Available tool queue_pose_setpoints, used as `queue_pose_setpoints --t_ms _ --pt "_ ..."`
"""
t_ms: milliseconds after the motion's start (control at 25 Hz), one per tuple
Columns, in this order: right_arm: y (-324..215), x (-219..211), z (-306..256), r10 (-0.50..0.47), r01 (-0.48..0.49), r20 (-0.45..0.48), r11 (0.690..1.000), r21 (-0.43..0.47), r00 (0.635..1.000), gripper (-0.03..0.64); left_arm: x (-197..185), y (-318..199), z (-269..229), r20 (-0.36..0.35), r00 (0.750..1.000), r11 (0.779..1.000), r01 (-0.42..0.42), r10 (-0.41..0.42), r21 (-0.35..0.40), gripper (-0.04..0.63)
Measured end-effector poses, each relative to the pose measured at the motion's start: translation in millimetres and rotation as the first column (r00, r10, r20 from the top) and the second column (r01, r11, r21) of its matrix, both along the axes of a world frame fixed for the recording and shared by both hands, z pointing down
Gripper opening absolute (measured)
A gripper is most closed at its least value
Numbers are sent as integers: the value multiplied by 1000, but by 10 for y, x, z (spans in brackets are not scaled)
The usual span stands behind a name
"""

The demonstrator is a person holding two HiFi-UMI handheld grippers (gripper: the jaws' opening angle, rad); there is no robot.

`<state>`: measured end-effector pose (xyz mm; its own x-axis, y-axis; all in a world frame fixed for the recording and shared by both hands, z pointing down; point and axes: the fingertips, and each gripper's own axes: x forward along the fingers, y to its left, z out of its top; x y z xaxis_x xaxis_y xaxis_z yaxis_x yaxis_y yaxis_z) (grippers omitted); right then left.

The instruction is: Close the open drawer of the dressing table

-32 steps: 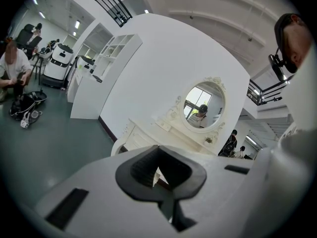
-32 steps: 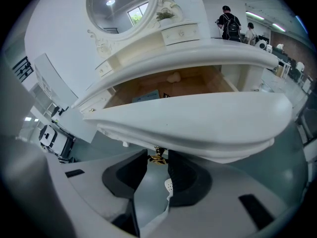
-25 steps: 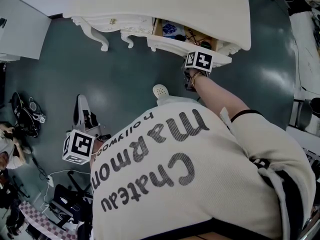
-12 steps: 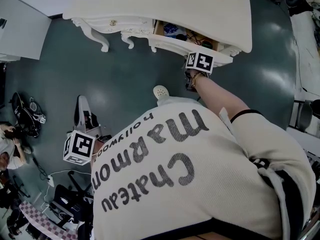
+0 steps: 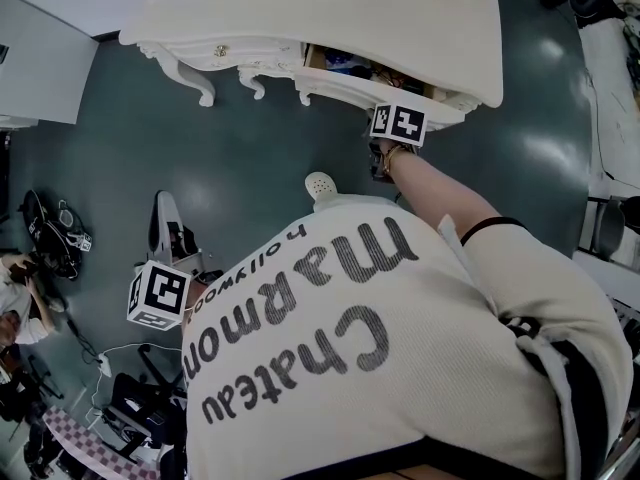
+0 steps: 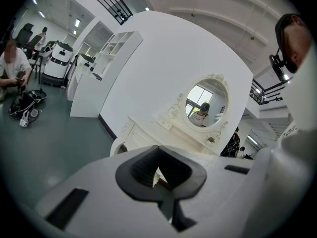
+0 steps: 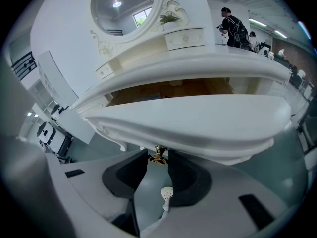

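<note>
While the drawer (image 5: 350, 88) of the dressing table (image 5: 330, 13) stands partly out from under the counter, with a strip of its contents showing in the head view, the right gripper (image 7: 157, 161) is at its front. It is clenched on the small brass knob (image 7: 158, 152), as far as the right gripper view shows, with a pad close on either side. The left gripper (image 6: 161, 175) hangs well away over the floor (image 5: 250, 158), jaws together and grasping nothing.

The main risk, I think, is the hold on the knob. It is a small, rounded thing taken only at the pad tips, and the gripper meets it from below. A push that is not straight along the drawer's travel could make the pads slide off, and the gripper would then knock the carved front.

A second risk is the drawer going in crooked and sticking, if the push leans to one side. Something standing high inside could also catch under the counter edge; the pictures are too blurred to tell how tall the contents are.
</note>
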<state>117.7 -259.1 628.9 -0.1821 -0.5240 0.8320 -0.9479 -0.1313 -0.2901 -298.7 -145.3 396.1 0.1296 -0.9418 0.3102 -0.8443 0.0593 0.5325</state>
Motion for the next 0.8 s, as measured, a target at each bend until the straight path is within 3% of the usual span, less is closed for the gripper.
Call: queue_pose_setpoints --t_ms 800 --pt "-195 79 -1 -11 11 -15 1000 14 1000 149 69 -251 26 6 1000 1000 -8 8 -6 8"
